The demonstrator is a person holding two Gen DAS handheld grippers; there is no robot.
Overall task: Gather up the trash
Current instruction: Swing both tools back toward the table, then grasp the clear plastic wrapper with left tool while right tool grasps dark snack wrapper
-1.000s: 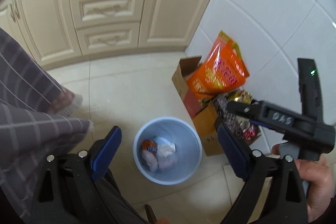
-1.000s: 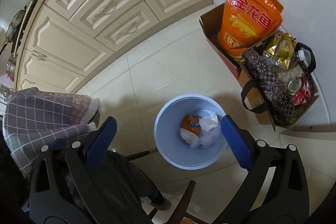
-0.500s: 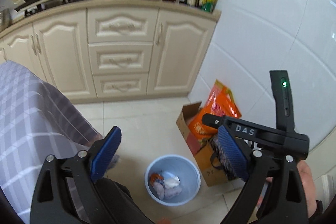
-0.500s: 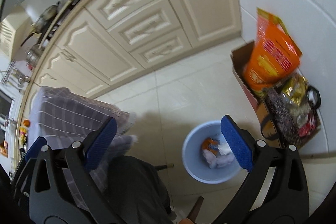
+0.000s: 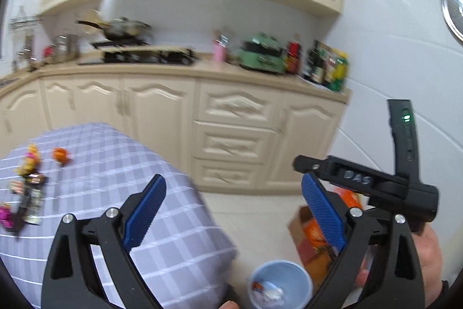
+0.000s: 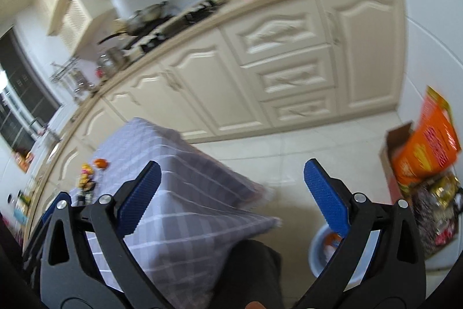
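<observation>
A light blue trash bin [image 5: 280,283] stands on the floor below me with white paper and an orange wrapper inside; it also shows in the right wrist view [image 6: 321,248]. Several pieces of trash, among them an orange piece [image 5: 60,155] and dark wrappers [image 5: 31,193], lie on the table with the grey checked cloth [image 5: 121,164]. They also show in the right wrist view [image 6: 86,178]. My left gripper [image 5: 231,210] is open and empty, raised above the table edge. My right gripper [image 6: 230,190] is open and empty; its body shows in the left wrist view [image 5: 376,184].
Cream kitchen cabinets [image 5: 231,135] run along the back under a counter with a stove, a green appliance [image 5: 262,55] and bottles. A cardboard box with an orange bag [image 6: 422,152] and a dark patterned bag of packets [image 6: 439,210] stand by the white tiled wall at the right.
Both grippers have tilted up from looking down into the bin towards the table and counter. The bin has slid to the bottom of both views. Both stay open and empty.
</observation>
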